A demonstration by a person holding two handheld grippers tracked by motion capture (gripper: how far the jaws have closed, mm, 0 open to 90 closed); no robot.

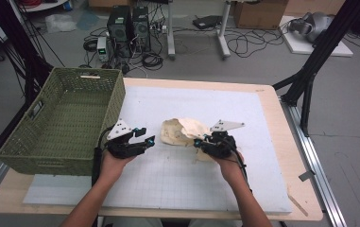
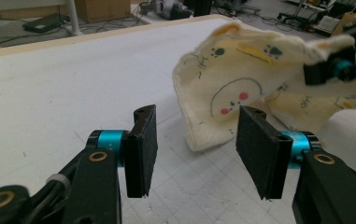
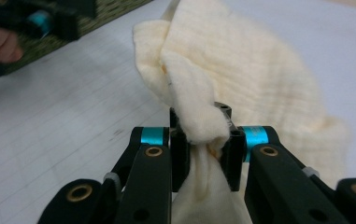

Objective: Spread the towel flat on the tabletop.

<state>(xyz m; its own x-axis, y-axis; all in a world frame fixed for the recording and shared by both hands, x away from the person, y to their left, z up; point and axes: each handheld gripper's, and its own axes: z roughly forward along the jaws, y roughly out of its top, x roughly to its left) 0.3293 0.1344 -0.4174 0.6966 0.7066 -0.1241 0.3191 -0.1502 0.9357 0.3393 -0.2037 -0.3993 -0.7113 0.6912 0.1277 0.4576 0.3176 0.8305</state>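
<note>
- A green woven basket (image 1: 59, 120) stands at the left edge of the table, partly over the white gridded mat (image 1: 168, 189); its inside looks bare from the high view.
- Just right of the basket, the left gripper (image 1: 150, 140) is held low over the mat, pointing toward the cloth. In the left gripper view its jaws stand apart with only mat between them (image 2: 192, 154), and the cloth's nearest edge lies a little beyond the tips, not touched.
- Near the middle of the mat lies the pale yellow cloth (image 1: 180, 130), a soft, crumpled piece. The left gripper view shows its printed side (image 2: 241, 79): small cartoon faces with pink cheeks, yellow bills and dark paw marks. Part of it rests on the mat and part is lifted toward the right.
- At the cloth's right side, the right gripper (image 1: 200, 142) is clamped on it. In the right gripper view (image 3: 207, 149) a bunched fold (image 3: 203, 126) is pinched between the two pads, with fabric spilling above and below them.
- The person's two forearms come in from the near edge, one hand behind each gripper.
</note>
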